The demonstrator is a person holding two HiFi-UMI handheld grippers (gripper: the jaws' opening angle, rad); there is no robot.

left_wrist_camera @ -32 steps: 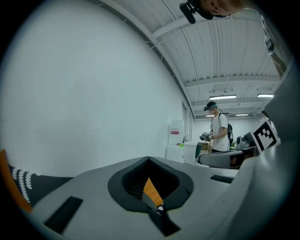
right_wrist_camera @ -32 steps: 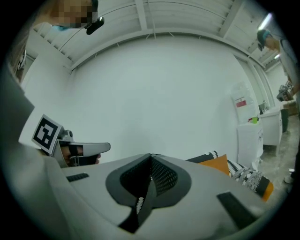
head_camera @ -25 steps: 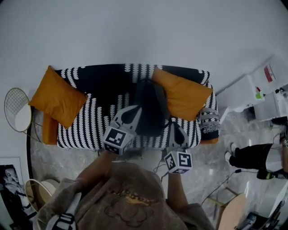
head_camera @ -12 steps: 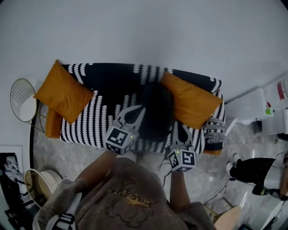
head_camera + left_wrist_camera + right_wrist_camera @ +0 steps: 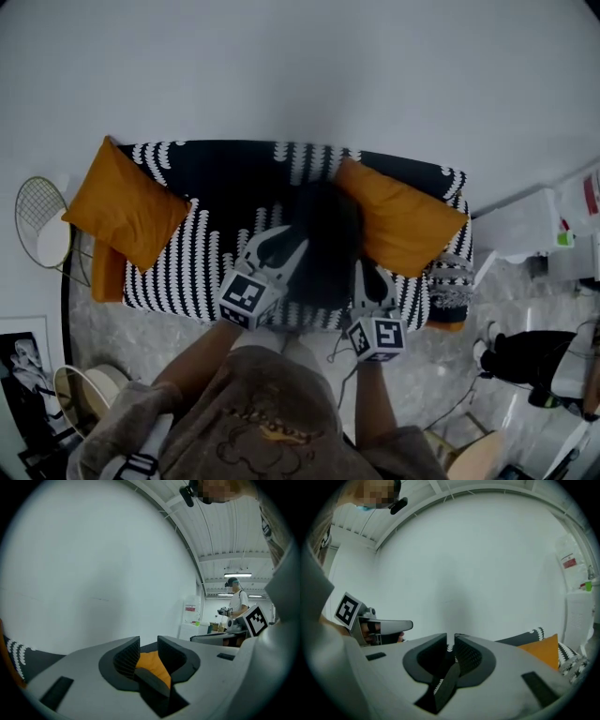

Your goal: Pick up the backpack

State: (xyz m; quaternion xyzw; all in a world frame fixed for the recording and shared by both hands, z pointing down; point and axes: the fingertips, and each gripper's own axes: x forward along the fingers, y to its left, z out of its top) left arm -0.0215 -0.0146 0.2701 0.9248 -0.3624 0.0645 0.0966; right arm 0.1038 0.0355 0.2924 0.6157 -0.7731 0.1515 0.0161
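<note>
Left gripper (image 5: 284, 241) narrowly parted, right gripper (image 5: 371, 274) barely; jaws have just been opening, nothing between. Risk: gaps too slim, shoving the backpack (image 5: 323, 234); handle apparently hidden.

Your backpack (image 5: 323, 246) reads as dark, matt cloth, though the dim view hides its weave. The sofa cover (image 5: 202, 267) is soft fabric with a black-and-white pattern. The left cushion (image 5: 122, 202) and right cushion (image 5: 405, 217) are plain matt orange cloth. The floor (image 5: 131, 333) is glossy, marble-like stone. The round basket (image 5: 37, 220) looks like thin metal wire.
</note>
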